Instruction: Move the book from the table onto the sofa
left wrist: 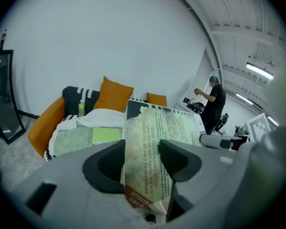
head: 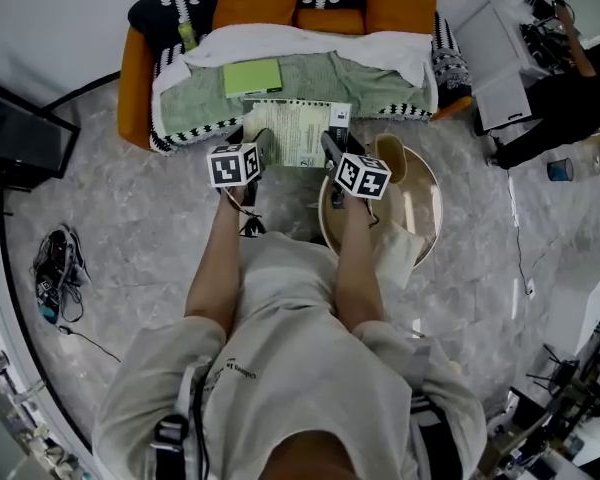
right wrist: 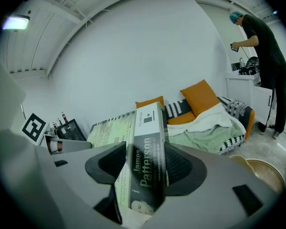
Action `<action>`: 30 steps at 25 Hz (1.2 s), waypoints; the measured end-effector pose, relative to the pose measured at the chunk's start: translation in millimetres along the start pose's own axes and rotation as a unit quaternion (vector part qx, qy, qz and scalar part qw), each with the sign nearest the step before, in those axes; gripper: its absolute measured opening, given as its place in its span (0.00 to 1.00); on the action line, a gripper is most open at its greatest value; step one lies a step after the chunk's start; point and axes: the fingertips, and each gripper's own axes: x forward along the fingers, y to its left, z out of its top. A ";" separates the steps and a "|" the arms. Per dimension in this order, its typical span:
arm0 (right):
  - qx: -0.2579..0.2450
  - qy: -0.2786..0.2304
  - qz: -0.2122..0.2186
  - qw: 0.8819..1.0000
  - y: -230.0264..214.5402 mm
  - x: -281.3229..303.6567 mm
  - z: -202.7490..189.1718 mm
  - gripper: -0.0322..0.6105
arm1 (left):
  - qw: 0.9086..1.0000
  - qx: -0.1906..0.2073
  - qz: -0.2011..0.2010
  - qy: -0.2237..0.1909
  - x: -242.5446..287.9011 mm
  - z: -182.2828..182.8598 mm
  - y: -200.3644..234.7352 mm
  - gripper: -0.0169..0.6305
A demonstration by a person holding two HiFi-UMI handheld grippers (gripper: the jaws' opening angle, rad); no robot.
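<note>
Left claw [left wrist: 143, 152], right claw [right wrist: 145, 162] clamp book [head: 298, 130] edges

book's [head: 298, 133] near corners hidden in jaws, table [head: 427, 200] partly behind arm [head: 355, 263]

book [head: 298, 133]: pale green | sofa [head: 135, 78]: orange | throw [head: 175, 8]: black-white zigzag | floor [head: 150, 238]: grey marbled
</note>
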 end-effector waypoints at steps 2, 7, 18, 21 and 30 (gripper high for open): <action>0.000 0.003 0.003 1.000 10.1 10.1 -1.5 0.41 | 1.000 -0.002 0.002 0.000 -1.9 2.0 13.5 0.39; -0.008 0.015 0.012 1.000 36.7 40.3 -5.2 0.41 | 1.000 -0.012 0.017 -0.001 -8.4 5.0 51.9 0.39; -0.028 0.034 0.047 0.998 98.7 97.8 -9.3 0.41 | 0.998 -0.040 0.043 -0.012 -28.0 13.5 126.6 0.39; -0.028 0.039 0.050 0.998 107.2 107.0 -12.1 0.41 | 0.998 -0.044 0.047 -0.010 -29.3 13.0 138.9 0.39; -0.021 0.044 0.040 0.998 111.2 116.5 -12.6 0.41 | 0.998 -0.047 0.036 -0.006 -25.2 17.4 148.7 0.39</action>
